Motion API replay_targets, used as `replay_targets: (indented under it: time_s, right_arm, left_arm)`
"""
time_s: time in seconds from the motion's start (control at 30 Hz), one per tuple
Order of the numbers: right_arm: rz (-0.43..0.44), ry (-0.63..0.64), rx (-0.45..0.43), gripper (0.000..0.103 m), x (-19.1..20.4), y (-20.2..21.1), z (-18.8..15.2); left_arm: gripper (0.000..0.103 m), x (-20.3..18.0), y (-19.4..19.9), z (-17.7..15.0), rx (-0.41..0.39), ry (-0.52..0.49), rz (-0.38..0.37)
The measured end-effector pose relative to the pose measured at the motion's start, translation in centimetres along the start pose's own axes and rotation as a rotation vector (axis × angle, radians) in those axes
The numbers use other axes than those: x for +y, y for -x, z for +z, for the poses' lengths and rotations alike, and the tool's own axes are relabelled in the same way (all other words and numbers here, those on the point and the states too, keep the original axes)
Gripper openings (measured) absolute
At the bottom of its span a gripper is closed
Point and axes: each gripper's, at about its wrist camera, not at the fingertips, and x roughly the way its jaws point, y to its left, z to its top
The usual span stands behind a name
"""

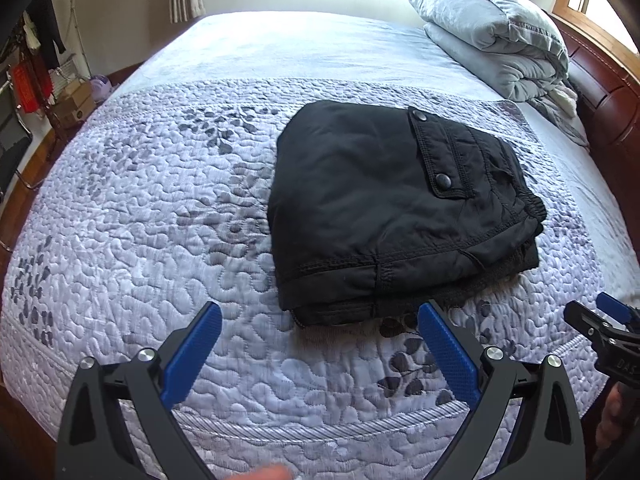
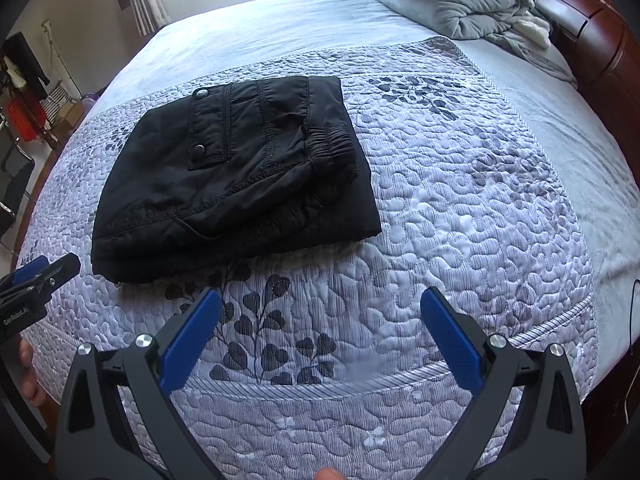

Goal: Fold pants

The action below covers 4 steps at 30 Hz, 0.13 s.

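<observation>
Item: black pants (image 1: 396, 208), folded into a compact, thick bundle, lying on the quilted bedspread (image 1: 160, 240); centre-right of the left wrist view, upper left of centre in the right wrist view, with the snap pocket flap and elastic waistband on top. Left gripper (image 1: 320, 340): I see both blue pads spread wide, nothing between them, hovering just short of the bundle's near edge. Right gripper (image 2: 320, 328): likewise wide open and empty, over bare quilt at the lower centre of its frame, the bundle off to its upper left. Each claw also shows at the edge of the other's view. Status, as I judge it: folding looks complete or close to it. Hazards on record: the padded fabric looks springy, so the top layers near the waistband could creep open if nudged; the left claw's right pad sits close to the near hem, and a forward drift from me could snag or lift that edge and undo the fold; a pinch on only the top layer would peel it back. Also present: folded grey duvet (image 1: 492, 36), upper right, well apart from the pants.
</observation>
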Motion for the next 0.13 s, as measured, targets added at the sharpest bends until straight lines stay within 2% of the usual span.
replay_targets:
  time_s: [0.13]
  right_arm:
    - [-0.001,-0.004,-0.005,0.1,-0.06,0.26,0.03]
  left_arm:
    - [0.099,-0.02,0.08,-0.05,0.007,0.004,-0.004]
